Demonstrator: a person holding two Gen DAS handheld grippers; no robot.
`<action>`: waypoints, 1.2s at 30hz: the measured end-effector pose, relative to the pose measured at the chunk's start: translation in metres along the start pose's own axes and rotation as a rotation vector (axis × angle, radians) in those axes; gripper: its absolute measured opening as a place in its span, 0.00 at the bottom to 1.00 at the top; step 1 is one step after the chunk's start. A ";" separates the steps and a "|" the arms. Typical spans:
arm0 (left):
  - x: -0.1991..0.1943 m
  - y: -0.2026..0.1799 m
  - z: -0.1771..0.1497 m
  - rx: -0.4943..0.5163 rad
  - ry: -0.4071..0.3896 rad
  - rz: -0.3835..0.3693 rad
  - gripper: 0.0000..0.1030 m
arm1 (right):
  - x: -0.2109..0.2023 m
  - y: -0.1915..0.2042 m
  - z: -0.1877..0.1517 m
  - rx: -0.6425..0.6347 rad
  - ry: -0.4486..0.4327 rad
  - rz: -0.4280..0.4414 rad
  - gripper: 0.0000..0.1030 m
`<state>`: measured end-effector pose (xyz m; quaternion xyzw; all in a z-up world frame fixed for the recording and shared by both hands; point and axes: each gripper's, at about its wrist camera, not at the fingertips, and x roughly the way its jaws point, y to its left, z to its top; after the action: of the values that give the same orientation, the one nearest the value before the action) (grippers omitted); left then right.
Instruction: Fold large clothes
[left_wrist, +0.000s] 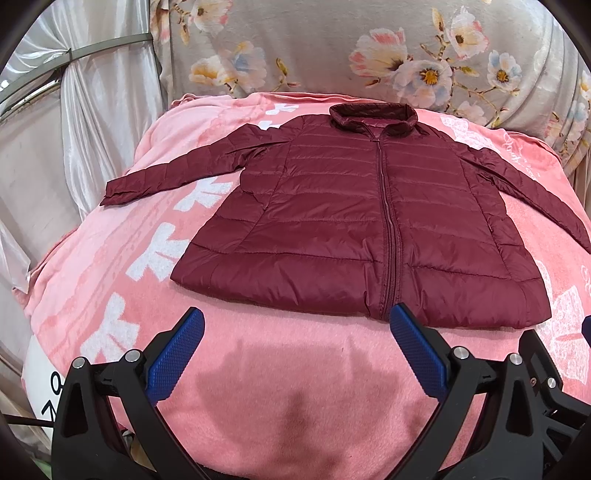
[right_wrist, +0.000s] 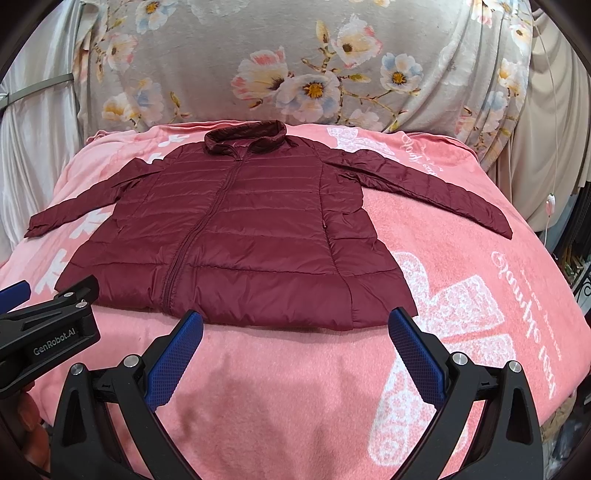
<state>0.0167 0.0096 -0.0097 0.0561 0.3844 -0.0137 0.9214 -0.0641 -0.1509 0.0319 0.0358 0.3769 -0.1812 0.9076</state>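
Observation:
A maroon quilted puffer jacket lies flat and zipped on a pink blanket, collar at the far end, both sleeves spread outward. It also shows in the right wrist view. My left gripper is open and empty, hovering just short of the jacket's near hem, by the zip's bottom end. My right gripper is open and empty, just short of the hem's right part. The left gripper's body shows at the left edge of the right wrist view.
The pink blanket with white bow prints covers a raised surface. A grey floral cloth hangs behind it. White curtains stand at the left. A white cord hangs at the right.

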 end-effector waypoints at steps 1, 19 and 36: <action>0.000 -0.002 0.001 -0.001 0.000 -0.001 0.95 | 0.000 0.000 0.000 0.000 0.000 0.000 0.95; 0.000 -0.002 0.000 0.000 -0.001 -0.001 0.95 | 0.000 -0.001 -0.001 -0.002 0.000 -0.001 0.95; 0.000 -0.001 0.000 0.003 0.000 -0.002 0.95 | 0.001 0.000 -0.001 -0.004 -0.002 -0.004 0.95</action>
<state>0.0171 0.0089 -0.0099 0.0571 0.3842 -0.0153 0.9213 -0.0641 -0.1515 0.0300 0.0331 0.3762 -0.1824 0.9078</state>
